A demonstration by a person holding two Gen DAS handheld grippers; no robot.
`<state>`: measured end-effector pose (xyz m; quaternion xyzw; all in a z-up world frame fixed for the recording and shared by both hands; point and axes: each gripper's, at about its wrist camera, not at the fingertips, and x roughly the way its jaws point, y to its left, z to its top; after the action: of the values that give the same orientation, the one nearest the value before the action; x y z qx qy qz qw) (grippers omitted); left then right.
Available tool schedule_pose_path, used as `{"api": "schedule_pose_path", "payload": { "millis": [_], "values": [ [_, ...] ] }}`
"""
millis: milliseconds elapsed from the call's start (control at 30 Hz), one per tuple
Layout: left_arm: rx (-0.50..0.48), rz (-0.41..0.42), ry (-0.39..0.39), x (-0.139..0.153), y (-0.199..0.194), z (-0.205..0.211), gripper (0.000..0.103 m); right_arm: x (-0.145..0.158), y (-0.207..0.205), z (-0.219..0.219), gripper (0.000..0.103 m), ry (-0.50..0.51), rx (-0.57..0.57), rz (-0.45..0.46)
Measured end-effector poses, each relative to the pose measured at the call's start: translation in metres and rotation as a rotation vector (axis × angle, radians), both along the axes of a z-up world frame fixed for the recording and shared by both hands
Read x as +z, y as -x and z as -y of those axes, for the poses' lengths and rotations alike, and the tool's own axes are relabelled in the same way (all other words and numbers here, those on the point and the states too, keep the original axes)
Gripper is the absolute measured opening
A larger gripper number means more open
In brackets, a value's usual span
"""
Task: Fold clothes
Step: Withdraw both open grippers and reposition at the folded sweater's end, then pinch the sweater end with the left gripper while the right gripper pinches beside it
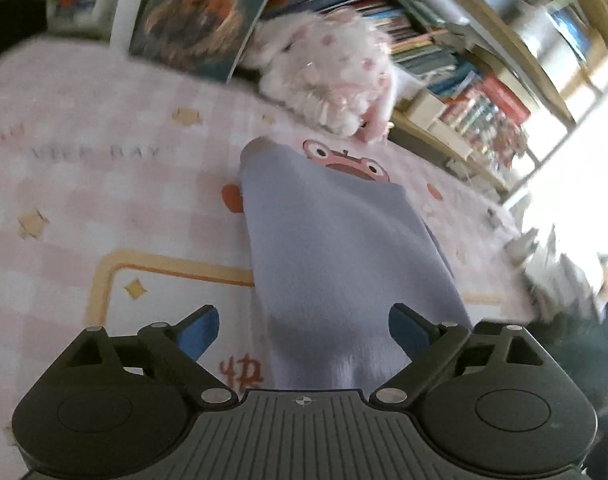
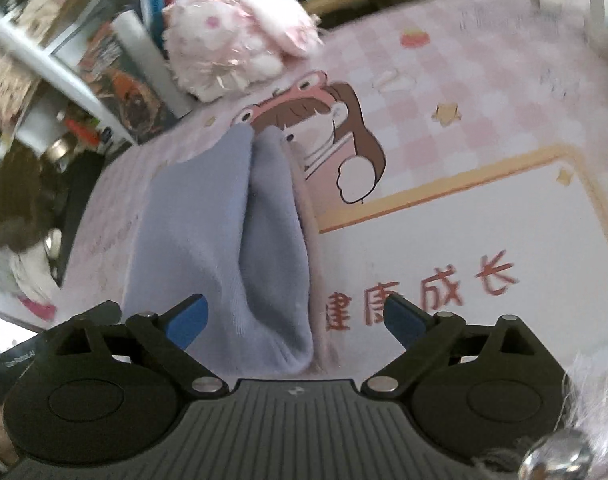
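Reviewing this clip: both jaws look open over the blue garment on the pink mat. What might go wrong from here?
1. The light blue garment has a raised ridge along its middle; with both grippers open, left gripper and right gripper, the fold may spring apart.
2. A grab there might pinch only one layer.
3. The fluffy plush toy sits just beyond the garment's far end; pushing forward could snag it.

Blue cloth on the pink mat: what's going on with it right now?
A person is folding the light blue garment on the pink cartoon mat, using two handheld grippers. Both the left gripper and right gripper are open above its near end, gripping nothing. The garment lies in a long, narrow fold, pointing toward a pink plush toy.
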<state>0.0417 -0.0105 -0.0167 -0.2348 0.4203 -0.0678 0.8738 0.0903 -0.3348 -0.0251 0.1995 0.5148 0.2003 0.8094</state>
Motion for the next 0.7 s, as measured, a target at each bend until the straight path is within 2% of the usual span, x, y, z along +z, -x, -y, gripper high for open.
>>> {"api": "schedule_pose_path", "payload": {
  "millis": [100,200,267,300,333,367,400,467,500,533,600,633,700],
  "values": [
    [0.024,-0.044,0.070,-0.013,-0.015,-0.004,0.092,-0.008,-0.010,-0.003,0.095,-0.019,0.002,-0.031],
    [0.027,-0.053,0.079,-0.021,-0.020,-0.002,0.091,-0.016,-0.018,-0.007,0.092,-0.033,0.014,-0.051],
    [0.025,-0.051,0.102,-0.023,-0.023,-0.001,0.082,-0.017,-0.023,-0.010,0.091,-0.036,0.041,-0.053],
    [0.023,-0.052,0.118,-0.023,-0.024,-0.001,0.072,-0.017,-0.025,-0.013,0.087,-0.039,0.054,-0.051],
    [0.026,-0.059,0.138,-0.024,-0.026,-0.002,0.069,-0.018,-0.028,-0.015,0.081,-0.043,0.068,-0.050],
    [0.030,-0.066,0.154,-0.025,-0.027,-0.002,0.066,-0.018,-0.030,-0.017,0.069,-0.048,0.082,-0.049],
    [0.035,-0.064,0.146,-0.025,-0.027,0.000,0.062,-0.020,-0.032,-0.020,0.056,-0.059,0.095,-0.059],
    [0.035,-0.050,0.111,-0.021,-0.026,0.004,0.054,-0.022,-0.035,-0.028,0.052,-0.078,0.107,-0.071],
    [0.029,-0.037,0.082,-0.018,-0.025,0.008,0.048,-0.019,-0.035,-0.032,0.046,-0.066,0.119,-0.049],
    [0.009,-0.015,0.021,-0.011,-0.023,0.016,0.044,-0.016,-0.035,-0.036,0.036,-0.052,0.132,-0.025],
    [-0.043,0.046,-0.130,0.005,-0.018,0.036,0.044,0.001,-0.025,-0.047,0.028,0.012,0.203,0.095],
    [-0.063,0.062,-0.169,0.008,-0.016,0.041,0.044,0.010,-0.019,-0.054,0.025,0.051,0.248,0.165],
    [-0.051,0.022,-0.117,0.002,-0.018,0.032,0.046,0.020,-0.008,-0.062,0.025,0.090,0.312,0.234]
  ]
}}
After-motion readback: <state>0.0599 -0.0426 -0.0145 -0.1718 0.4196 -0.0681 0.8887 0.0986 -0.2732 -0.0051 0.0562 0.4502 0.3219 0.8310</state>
